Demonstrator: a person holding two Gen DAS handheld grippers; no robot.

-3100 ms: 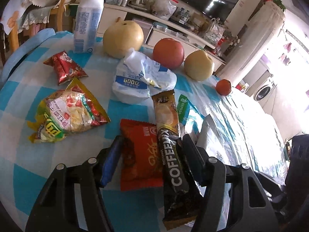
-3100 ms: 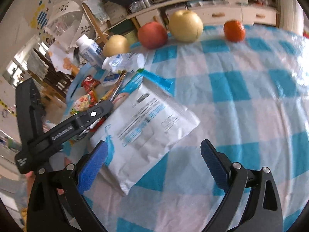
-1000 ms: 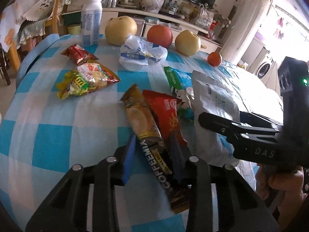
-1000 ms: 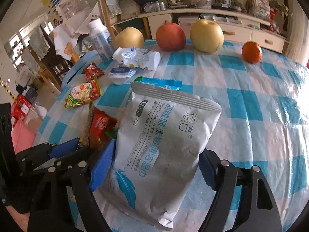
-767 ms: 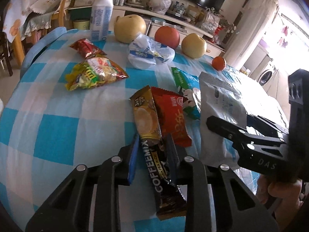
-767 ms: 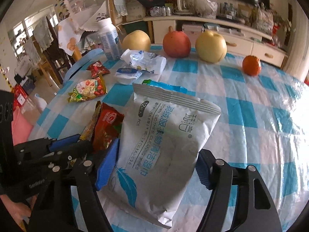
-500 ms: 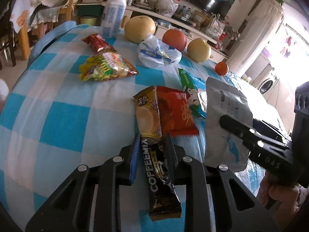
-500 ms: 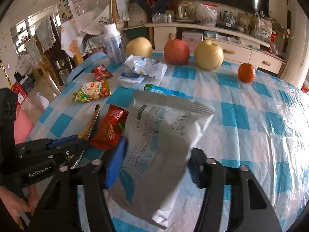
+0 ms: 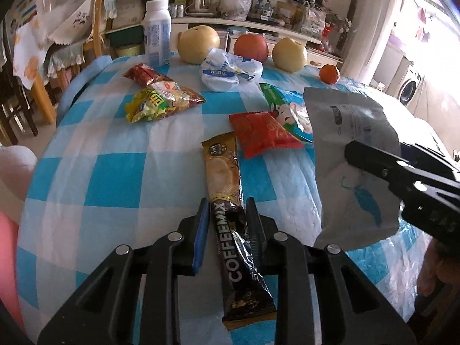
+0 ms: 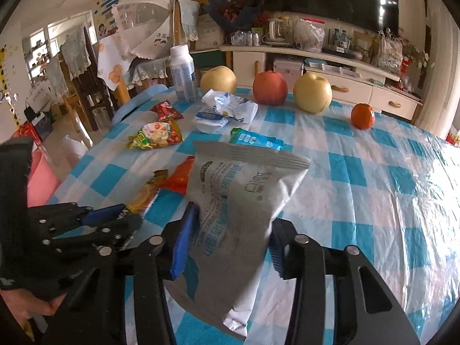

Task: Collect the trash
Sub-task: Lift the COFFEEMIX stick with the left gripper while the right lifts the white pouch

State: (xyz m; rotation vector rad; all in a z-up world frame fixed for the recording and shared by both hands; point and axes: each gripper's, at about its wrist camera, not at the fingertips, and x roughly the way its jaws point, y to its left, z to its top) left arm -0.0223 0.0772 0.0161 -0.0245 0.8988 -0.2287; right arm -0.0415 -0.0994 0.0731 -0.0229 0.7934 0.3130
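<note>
My left gripper (image 9: 227,227) is shut on a long gold-and-black coffee-mix sachet (image 9: 230,201) and holds it above the blue checked tablecloth (image 9: 115,178). My right gripper (image 10: 230,241) is shut on a large white wipes pouch (image 10: 238,201), lifted off the cloth; the pouch also shows in the left wrist view (image 9: 350,149). A red wrapper (image 9: 263,133), a green-and-white wrapper (image 9: 287,109), a yellow snack bag (image 9: 161,100), a small red packet (image 9: 143,73) and a crumpled white bag (image 9: 227,70) lie on the table.
A white bottle (image 9: 156,34), two yellow pears (image 9: 198,44), a red apple (image 9: 250,47) and a small orange (image 9: 329,73) stand along the far edge. Chairs (image 10: 86,86) stand left of the table. A pink bag (image 10: 40,178) sits below the left edge.
Both grippers have closed on their items and pulled back and up: the sachet has slid off the red wrapper and the white pouch has left the cloth.
</note>
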